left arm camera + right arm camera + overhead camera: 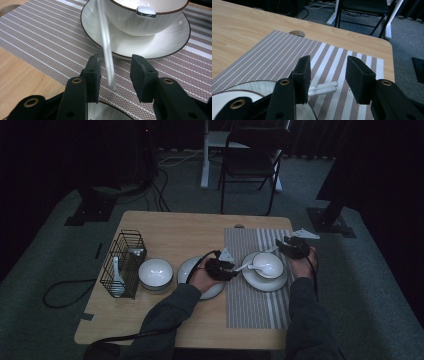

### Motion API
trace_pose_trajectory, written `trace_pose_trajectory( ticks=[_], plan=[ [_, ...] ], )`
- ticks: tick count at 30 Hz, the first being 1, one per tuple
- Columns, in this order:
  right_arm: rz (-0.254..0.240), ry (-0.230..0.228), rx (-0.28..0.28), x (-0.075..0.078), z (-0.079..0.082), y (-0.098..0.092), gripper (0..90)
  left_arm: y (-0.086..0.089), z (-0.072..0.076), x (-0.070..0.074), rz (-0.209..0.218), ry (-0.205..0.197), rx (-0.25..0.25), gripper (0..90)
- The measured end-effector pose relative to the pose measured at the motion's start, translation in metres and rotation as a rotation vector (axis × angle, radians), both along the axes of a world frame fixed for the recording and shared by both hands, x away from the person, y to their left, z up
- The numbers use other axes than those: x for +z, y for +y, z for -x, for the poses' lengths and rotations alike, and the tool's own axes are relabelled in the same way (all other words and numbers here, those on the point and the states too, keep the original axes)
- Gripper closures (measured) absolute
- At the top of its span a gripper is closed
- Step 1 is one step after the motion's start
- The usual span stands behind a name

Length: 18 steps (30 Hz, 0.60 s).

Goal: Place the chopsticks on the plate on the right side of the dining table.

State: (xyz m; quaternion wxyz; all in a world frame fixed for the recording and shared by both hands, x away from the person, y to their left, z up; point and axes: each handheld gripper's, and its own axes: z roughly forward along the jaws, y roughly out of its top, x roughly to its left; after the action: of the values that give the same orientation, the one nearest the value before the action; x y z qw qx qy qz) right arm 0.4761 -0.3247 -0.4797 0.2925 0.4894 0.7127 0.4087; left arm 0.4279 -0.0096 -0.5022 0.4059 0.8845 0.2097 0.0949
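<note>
A white bowl (270, 265) (140, 25) stands on a dark-rimmed plate (265, 284) (162, 45) on the striped placemat (250, 305) (287, 50). A spoon (146, 11) rests inside the bowl. My left gripper (234, 266) (115, 72) is at the plate's left edge, open. A thin white stick (107, 60) slants down between its jaws, and neither pad presses on it. My right gripper (281, 245) (328, 75) hovers open over the mat behind the plate. Two white chopstick ends (324, 88) lie on the mat below it, close to its left jaw.
A black wire basket (122, 262) holding a spoon (116, 275) stands at the table's left. Beside it are a second white bowl (155, 272) and a second plate (187, 270), partly under the left hand. A black chair (250, 160) stands beyond the far edge.
</note>
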Motion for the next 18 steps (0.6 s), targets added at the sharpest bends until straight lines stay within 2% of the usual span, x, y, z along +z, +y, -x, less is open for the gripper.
trace_pose_trajectory(
  ticks=[6,13,18],
  plan=[
    [0.001,0.037,-0.008,-0.006,-0.008,-0.001,59.8,-0.002,0.0,0.0,-0.009,-0.002,-0.003,61.1],
    [-0.008,0.08,-0.028,-0.013,-0.017,-0.002,55.7,-0.005,0.0,0.0,-0.02,-0.009,-0.005,61.2],
    [-0.003,0.087,-0.028,-0.016,-0.02,0.0,55.1,-0.007,0.0,-0.002,-0.026,-0.008,-0.004,61.4]
  ],
)
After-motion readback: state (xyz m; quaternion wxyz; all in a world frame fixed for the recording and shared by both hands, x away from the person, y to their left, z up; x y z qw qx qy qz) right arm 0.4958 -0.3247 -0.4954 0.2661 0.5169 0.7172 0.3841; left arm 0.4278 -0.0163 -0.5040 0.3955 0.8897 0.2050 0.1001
